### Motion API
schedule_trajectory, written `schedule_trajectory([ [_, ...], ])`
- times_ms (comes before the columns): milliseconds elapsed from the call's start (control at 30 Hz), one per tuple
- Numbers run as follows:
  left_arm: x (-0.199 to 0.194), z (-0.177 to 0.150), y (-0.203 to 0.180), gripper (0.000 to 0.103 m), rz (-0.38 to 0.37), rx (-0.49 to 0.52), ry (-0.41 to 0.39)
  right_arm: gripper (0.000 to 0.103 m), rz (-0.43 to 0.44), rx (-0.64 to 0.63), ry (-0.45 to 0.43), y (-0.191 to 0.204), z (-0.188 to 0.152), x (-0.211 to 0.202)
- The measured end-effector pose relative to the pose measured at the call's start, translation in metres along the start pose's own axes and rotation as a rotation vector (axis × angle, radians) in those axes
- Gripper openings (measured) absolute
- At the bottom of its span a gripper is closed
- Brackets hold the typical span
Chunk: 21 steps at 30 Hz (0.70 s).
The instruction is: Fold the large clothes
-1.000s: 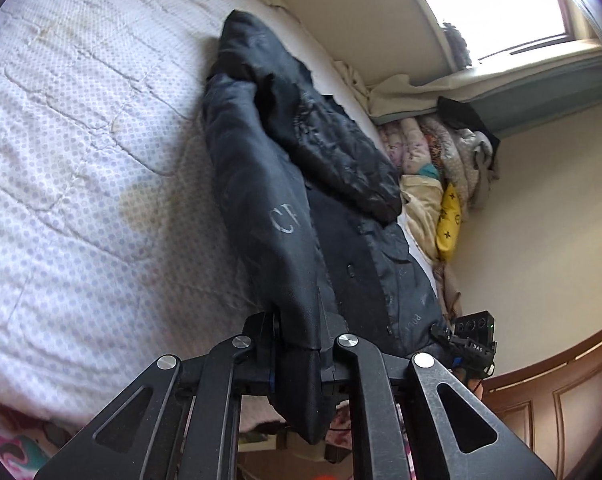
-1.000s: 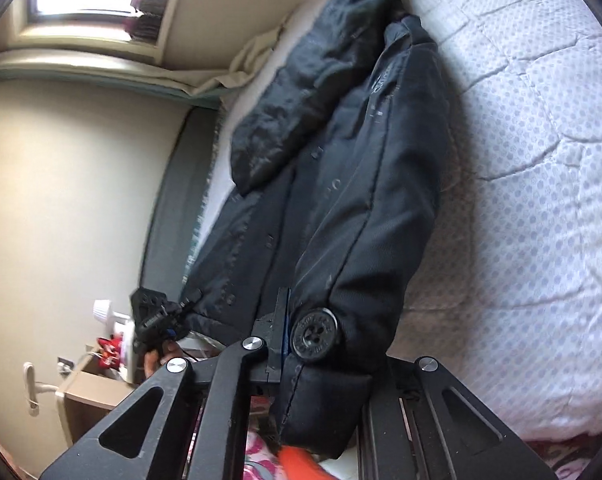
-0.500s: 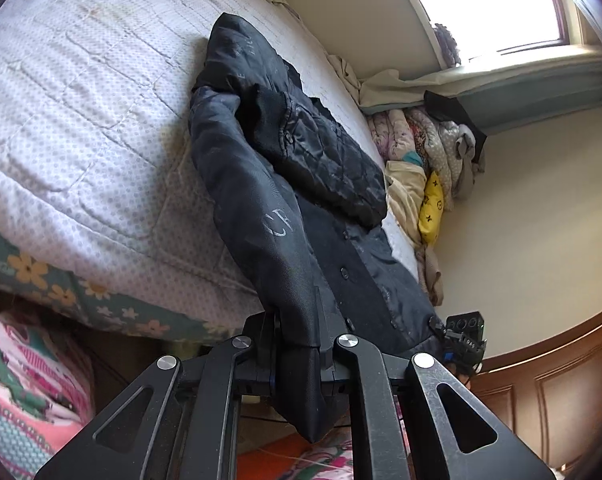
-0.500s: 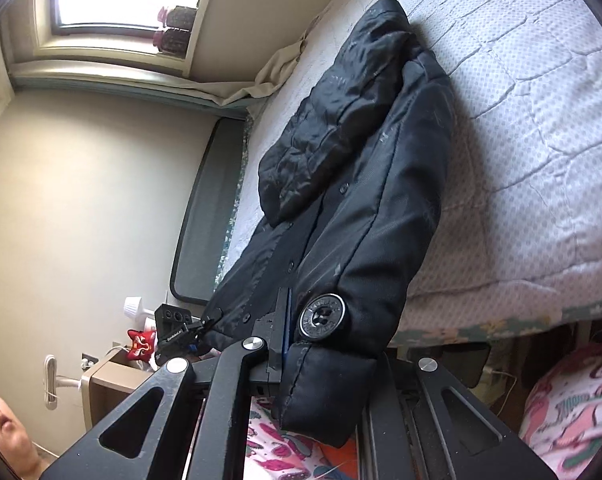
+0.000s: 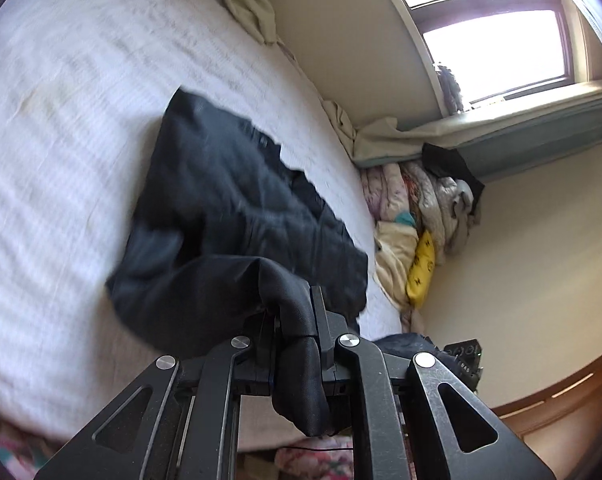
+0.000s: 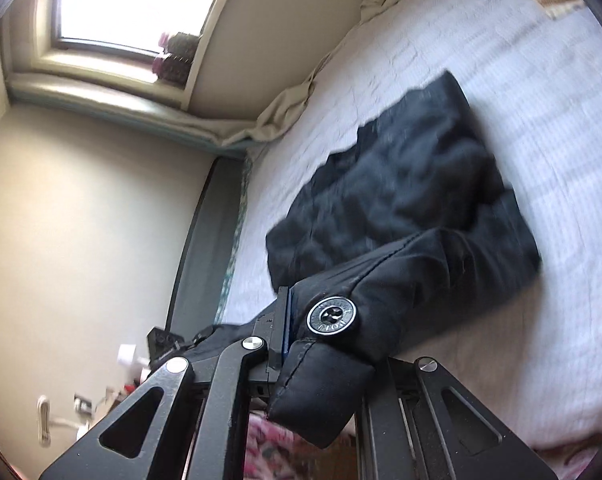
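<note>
Coat [image 5: 237, 208] hem is clamped in both closed grippers [image 5: 297, 344] [image 6: 289, 340], mid-fold; it is judged due ahead, onto the collar.

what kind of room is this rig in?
Most likely a home bedroom. A bed with a white quilted cover fills both views, a black coat lies on it, and bedding is piled against the wall under a window.
</note>
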<state>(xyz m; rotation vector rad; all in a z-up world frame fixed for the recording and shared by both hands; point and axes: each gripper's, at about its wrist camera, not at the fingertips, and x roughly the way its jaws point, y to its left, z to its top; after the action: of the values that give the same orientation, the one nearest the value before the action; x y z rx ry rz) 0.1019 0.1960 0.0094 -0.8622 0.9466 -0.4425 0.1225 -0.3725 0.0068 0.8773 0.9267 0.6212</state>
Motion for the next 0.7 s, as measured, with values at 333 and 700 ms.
schedule_trajectory([
  [333,0.07,0.071,0.014,0.04,0.072,0.009,0.003,0.012,-0.175,0.063,-0.027,-0.031,0.078,0.071],
  [700,0.076,0.102,0.035,0.074,0.038,-0.04,-0.1,0.07,-0.164,0.108,-0.122,-0.059,0.114,0.093],
])
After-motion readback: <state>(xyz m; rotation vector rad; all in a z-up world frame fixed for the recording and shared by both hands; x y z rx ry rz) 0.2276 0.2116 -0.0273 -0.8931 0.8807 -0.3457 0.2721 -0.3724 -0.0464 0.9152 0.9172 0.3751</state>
